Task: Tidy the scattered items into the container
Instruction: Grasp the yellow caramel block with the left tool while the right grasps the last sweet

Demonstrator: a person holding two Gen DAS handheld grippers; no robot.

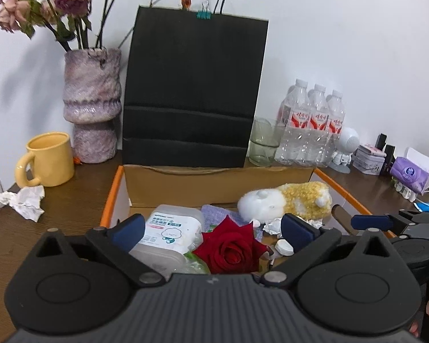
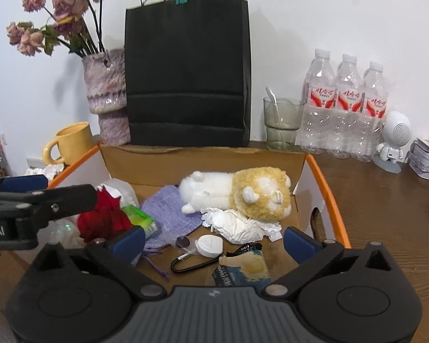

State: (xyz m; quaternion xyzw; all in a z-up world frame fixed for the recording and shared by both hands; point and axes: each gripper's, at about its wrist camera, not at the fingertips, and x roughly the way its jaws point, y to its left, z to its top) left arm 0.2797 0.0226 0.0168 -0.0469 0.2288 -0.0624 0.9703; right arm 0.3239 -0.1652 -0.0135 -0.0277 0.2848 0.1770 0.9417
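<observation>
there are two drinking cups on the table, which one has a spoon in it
The clear glass, standing right of the black bag beside the water bottles. The yellow mug has a handle and shows no spoon.

Cardboard box [image 2: 203, 154] matt; plush toy [image 2: 237, 194] fluffy; wooden table [image 2: 386, 200] grained, glossy.

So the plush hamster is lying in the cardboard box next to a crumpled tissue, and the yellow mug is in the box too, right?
Not quite. The plush hamster does lie in the cardboard box beside the crumpled tissue, but the yellow mug stands outside it on the table, as the left wrist view shows.
</observation>
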